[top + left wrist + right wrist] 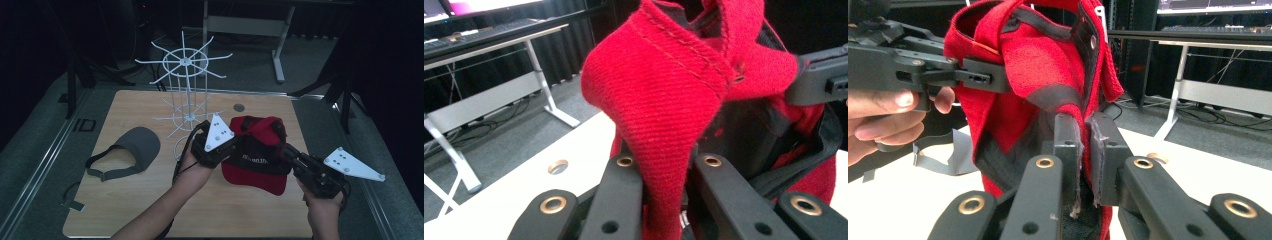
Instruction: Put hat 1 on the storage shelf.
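A red cap (257, 155) hangs just above the counter (150, 210) near its right edge, held between two sets of tongs. The left tongs (664, 170) pinch a fold of red fabric; the right tongs (1083, 150) pinch the cap's rim. Pulling them apart could tug the cloth free, likely dropping the cap beside the white wire rack (184, 95).

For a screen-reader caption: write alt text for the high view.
Two hand-held grippers clamp a red and black cap from opposite sides above a wooden table: the left gripper on its left edge, the right gripper on its right edge. A grey visor lies to the left, and a white wire rack stands behind.
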{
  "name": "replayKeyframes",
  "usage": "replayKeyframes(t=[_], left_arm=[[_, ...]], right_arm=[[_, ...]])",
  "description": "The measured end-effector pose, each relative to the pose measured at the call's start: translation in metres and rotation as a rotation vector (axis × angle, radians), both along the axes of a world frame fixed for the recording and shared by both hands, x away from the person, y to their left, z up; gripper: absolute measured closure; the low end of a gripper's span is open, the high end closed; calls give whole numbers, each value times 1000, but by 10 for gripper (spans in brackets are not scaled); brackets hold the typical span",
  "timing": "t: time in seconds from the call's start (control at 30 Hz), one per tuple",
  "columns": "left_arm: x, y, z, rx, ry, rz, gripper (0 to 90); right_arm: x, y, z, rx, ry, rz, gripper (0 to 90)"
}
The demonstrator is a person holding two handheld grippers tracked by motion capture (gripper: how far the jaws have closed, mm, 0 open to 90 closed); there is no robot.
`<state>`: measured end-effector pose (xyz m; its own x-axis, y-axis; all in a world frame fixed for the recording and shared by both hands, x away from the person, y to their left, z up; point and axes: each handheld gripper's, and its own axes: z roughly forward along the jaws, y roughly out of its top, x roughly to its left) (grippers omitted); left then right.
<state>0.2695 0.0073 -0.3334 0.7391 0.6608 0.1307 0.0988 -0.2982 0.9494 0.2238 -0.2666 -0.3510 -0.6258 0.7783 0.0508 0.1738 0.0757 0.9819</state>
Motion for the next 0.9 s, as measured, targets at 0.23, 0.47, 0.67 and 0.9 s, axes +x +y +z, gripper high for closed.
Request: replayKeyframes(t=[0.23, 0.47, 0.67, 0.9], left_arm=[[0, -3, 3, 3, -4, -8, 878], [0, -2, 8, -13, -18, -14, 877], [-2, -2, 11, -29, -23, -19, 878], [-2, 0, 14, -27, -32, -17, 877]], right_arm=[[0, -8, -13, 28, 43, 11, 752], [-4, -16, -17, 38, 50, 19, 649], [-9, -22, -17, 40, 37, 42, 567], [-16, -22, -12, 23, 13, 146, 504]])
